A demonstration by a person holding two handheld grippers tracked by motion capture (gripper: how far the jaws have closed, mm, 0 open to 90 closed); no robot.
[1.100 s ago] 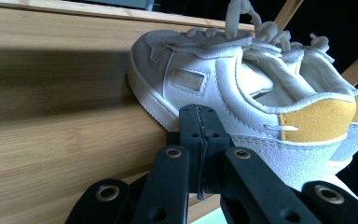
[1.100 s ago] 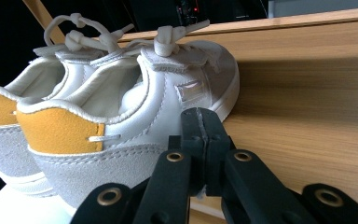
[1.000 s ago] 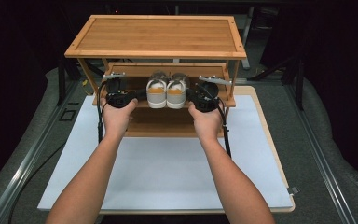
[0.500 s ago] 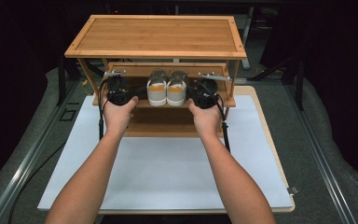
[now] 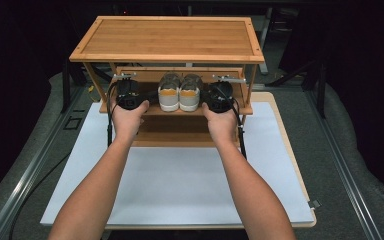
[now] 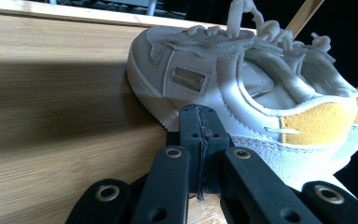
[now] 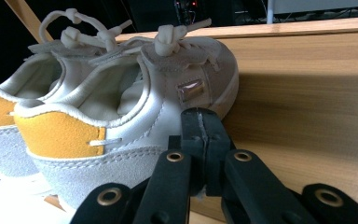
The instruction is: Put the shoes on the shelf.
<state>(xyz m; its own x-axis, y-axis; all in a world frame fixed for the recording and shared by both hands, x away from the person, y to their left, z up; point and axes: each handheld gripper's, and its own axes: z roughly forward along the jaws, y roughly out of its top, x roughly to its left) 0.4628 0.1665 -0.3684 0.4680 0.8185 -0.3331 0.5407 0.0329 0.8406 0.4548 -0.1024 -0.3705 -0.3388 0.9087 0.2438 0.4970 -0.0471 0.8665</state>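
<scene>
High view: a pair of white sneakers (image 5: 180, 93) with yellow heel tabs sits mid-way along the middle shelf of the bamboo shoe rack (image 5: 166, 39). Left gripper (image 5: 128, 94) and right gripper (image 5: 220, 96) flank the sneakers, both with jaws pressed together and empty. To square the pair, push evenly from both sides, keeping the tips low against the soles.

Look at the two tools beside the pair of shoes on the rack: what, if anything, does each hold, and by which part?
Nothing. The left tool and right tool are shut and empty, flanking the shoes.
</scene>
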